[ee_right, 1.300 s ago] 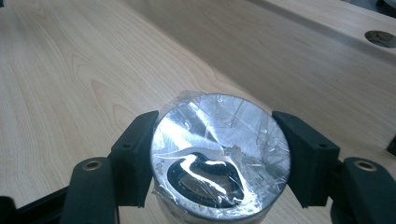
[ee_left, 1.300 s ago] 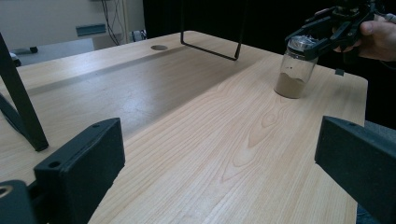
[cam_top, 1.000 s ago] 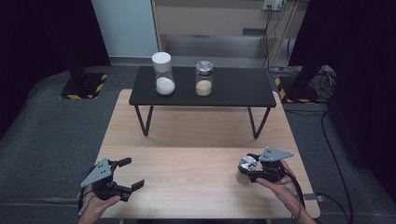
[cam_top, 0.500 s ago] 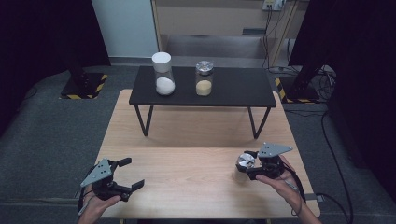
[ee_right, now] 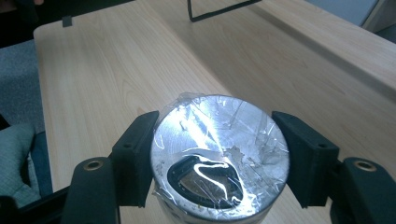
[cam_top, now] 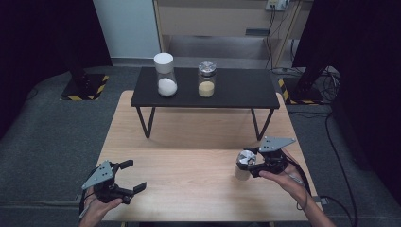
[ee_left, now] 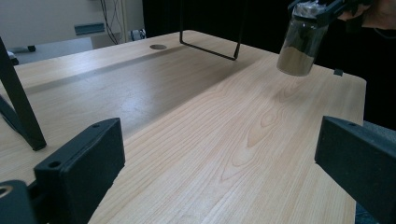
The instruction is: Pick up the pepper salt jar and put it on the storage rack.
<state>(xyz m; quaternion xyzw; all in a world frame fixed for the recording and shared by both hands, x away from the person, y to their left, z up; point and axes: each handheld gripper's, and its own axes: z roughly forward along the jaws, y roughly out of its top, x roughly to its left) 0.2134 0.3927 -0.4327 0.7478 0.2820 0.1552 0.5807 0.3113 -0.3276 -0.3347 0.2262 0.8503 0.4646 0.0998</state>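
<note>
The right gripper [cam_top: 246, 163] has its jaws clamped on the jar's [ee_right: 219, 154] lid, jar hanging below them.

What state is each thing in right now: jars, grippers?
Right gripper: shut on the silver-lidded jar, at its lid.
Silver-lidded jar: lidded, part full of tan grains, held clear above the wooden table.
Left gripper: jaws open, nothing between them.
White-lidded jar: upright on the black shelf, lidded, white powder inside.
Jar beside it: upright, lidded, yellowish grains inside.
</note>
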